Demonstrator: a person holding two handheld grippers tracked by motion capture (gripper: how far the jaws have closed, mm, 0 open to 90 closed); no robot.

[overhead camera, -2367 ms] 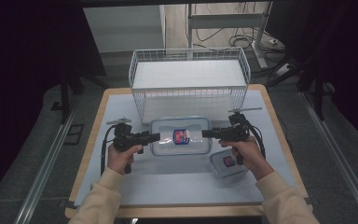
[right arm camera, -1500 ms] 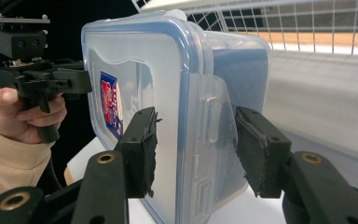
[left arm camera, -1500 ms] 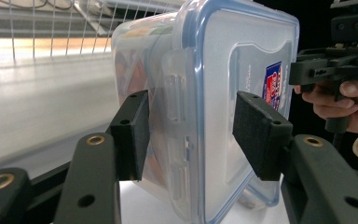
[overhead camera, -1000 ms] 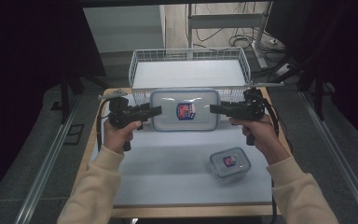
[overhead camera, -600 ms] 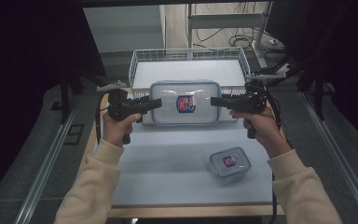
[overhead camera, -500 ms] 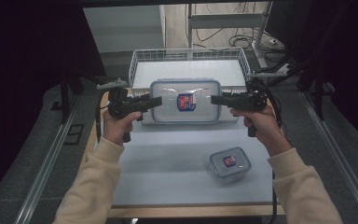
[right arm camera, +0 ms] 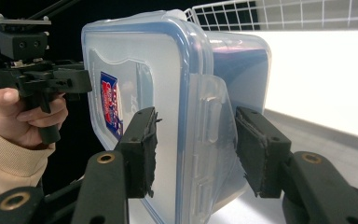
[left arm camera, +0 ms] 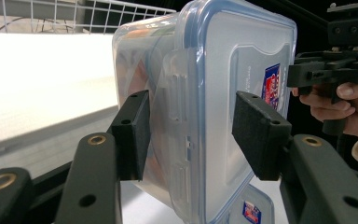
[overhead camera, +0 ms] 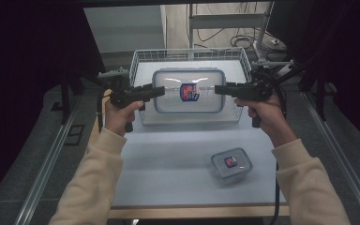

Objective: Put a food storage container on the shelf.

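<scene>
The large container, carried up from the counter's middle, now hangs over the wire basket at the far edge, left tongs and right tongs clamping its ends; lowering seems next.

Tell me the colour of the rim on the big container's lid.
Blue: the large container has a clear lid edged with a blue rim, best seen in the right gripper view.

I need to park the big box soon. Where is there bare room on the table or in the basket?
The table is bare between its left edge and the small container, which crowds the right front. The wire basket floor looks bare under the large container, held above it by left claw and right claw.
</scene>
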